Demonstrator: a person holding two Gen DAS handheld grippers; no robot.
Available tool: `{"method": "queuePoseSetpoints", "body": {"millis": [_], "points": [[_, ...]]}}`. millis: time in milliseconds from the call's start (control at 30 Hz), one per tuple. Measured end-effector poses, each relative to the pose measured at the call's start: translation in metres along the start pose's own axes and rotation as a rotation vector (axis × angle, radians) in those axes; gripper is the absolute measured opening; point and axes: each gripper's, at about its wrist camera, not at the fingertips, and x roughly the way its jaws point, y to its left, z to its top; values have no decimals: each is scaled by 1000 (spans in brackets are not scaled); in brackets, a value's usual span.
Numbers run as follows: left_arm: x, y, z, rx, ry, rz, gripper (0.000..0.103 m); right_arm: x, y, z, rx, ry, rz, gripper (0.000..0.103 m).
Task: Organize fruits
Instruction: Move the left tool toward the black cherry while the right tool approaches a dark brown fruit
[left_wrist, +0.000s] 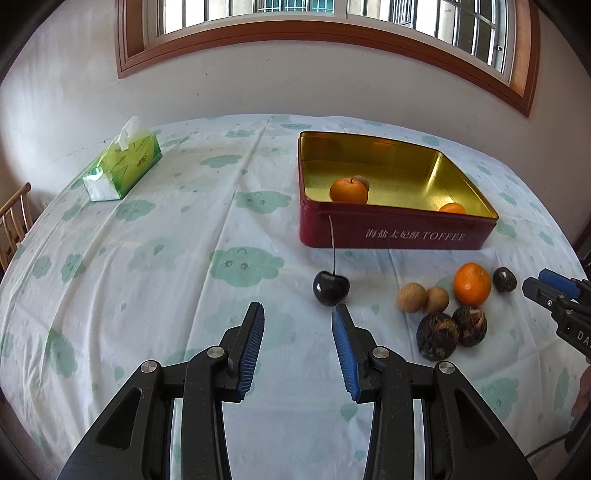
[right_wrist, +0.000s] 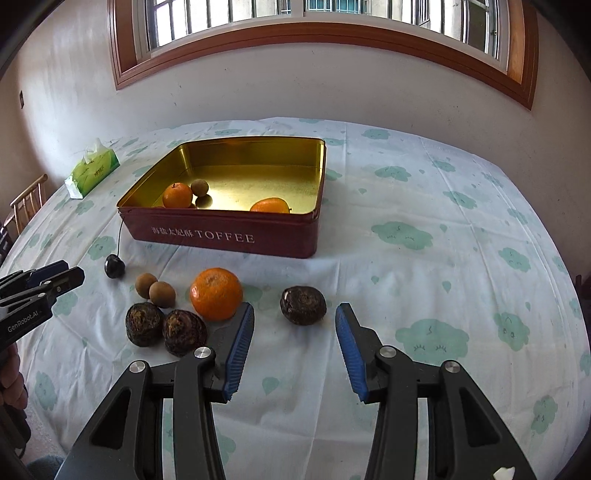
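A red toffee tin (left_wrist: 395, 230) (right_wrist: 225, 236) with a gold inside holds two oranges (right_wrist: 177, 195) (right_wrist: 269, 205) and a small brown longan (right_wrist: 199, 187). In front of it on the cloth lie a dark cherry (left_wrist: 330, 288) (right_wrist: 114, 266), two longans (left_wrist: 410, 297) (right_wrist: 146, 284), an orange (left_wrist: 472, 283) (right_wrist: 216, 293) and three dark water chestnuts (left_wrist: 437, 336) (right_wrist: 303, 304). My left gripper (left_wrist: 298, 314) is open, just short of the cherry, nothing between its fingers. My right gripper (right_wrist: 294, 314) is open, just short of the lone chestnut.
A green tissue box (left_wrist: 123, 164) (right_wrist: 92, 171) stands at the far left of the table. A wooden chair (left_wrist: 14, 221) is off the left edge. The cloud-print cloth (right_wrist: 443, 221) covers the table, with a wall and window behind.
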Motion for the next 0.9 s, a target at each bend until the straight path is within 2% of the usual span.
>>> {"method": "queuePoseSetpoints", "body": {"millis": [200,400,900], "points": [[-1,4,-27,-5,33,10,40,-4,-3,-24,9,20,-2,43],[-2,-1,-34,-3,34,-1,40,-3,-5,-37,17,39,2,43],[15,-10,-29,13,46,-5,40,23,-7,-28,23,67,12,43]]}}
